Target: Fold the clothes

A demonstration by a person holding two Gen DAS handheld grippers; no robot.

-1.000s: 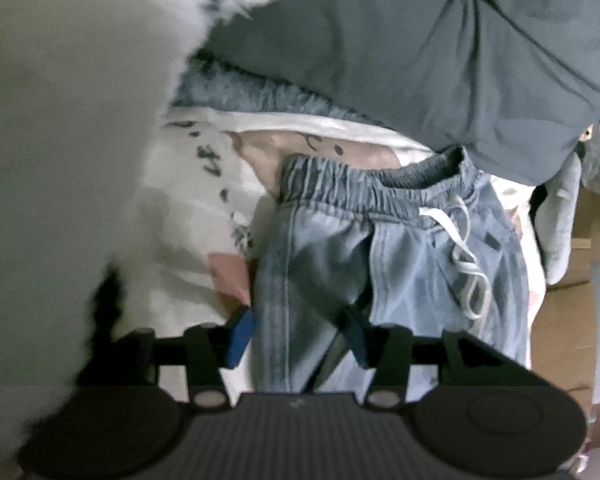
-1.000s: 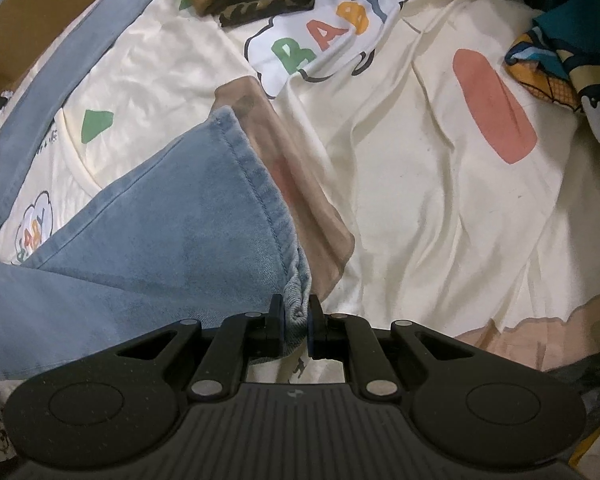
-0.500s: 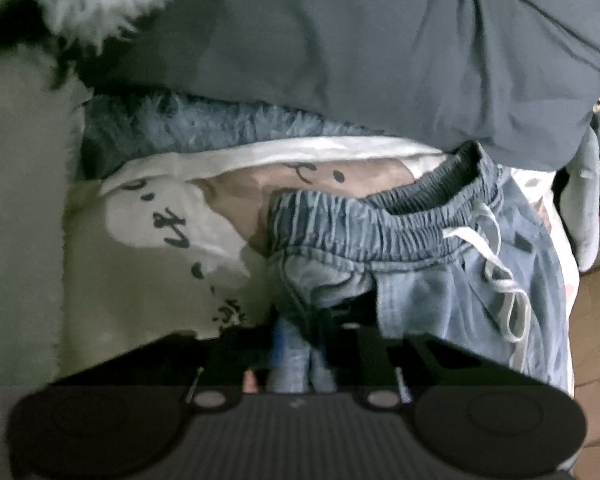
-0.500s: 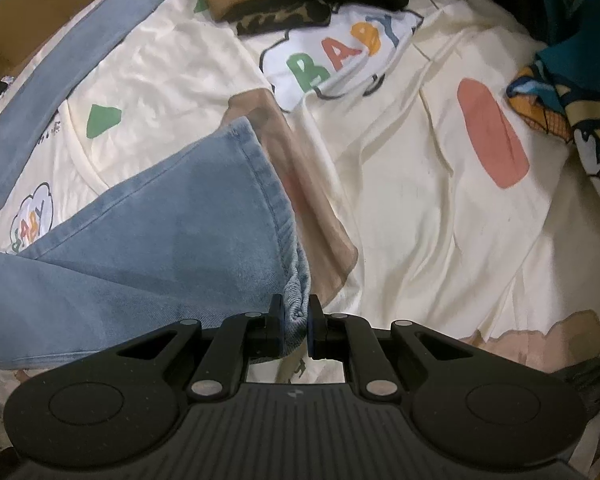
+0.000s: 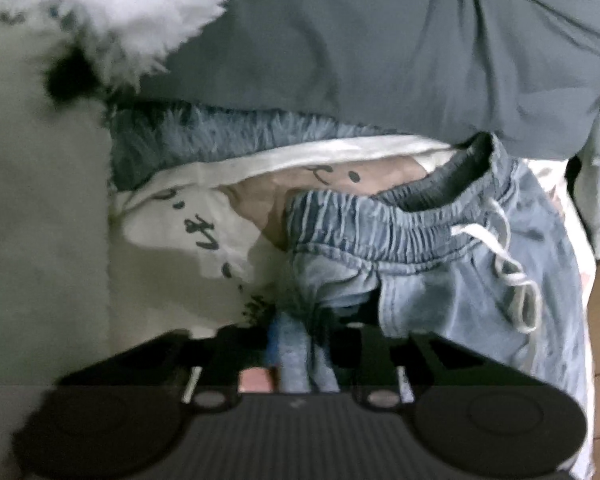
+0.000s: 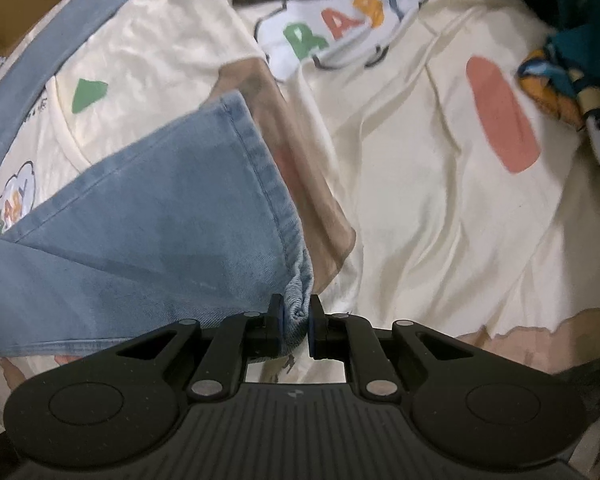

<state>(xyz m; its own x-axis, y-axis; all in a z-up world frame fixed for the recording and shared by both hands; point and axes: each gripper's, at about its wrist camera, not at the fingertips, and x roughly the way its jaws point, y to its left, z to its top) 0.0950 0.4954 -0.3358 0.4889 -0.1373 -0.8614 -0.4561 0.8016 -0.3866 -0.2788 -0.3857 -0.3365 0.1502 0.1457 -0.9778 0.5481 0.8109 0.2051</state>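
The right gripper's [image 6: 296, 322] fingers are standing nearly together, pinching the bunched hem corner of the light-blue denim drawstring trousers [image 6: 148, 248], and its jaws are easing apart slightly with the cloth between the pads. The left gripper's [image 5: 300, 344] fingers are a little wider, their jaws also opening, with a gathered fold of the same denim just below the elastic waistband [image 5: 396, 232] between them and seemingly pressed.

The trousers are lying stretched over a cream bedsheet printed with coloured shapes and letters [image 6: 420, 152], waist end beside a dark grey garment [image 5: 380, 40] and a white fluffy fabric [image 5: 140, 4], leg end on open sheet.

The denim is looking soft but fairly heavy and not slippery; it will probably sag between the two grips. Hem and waistband seams are likely the firmest holds, while the white drawstring [image 5: 504, 264] is dangling loose and could snag.
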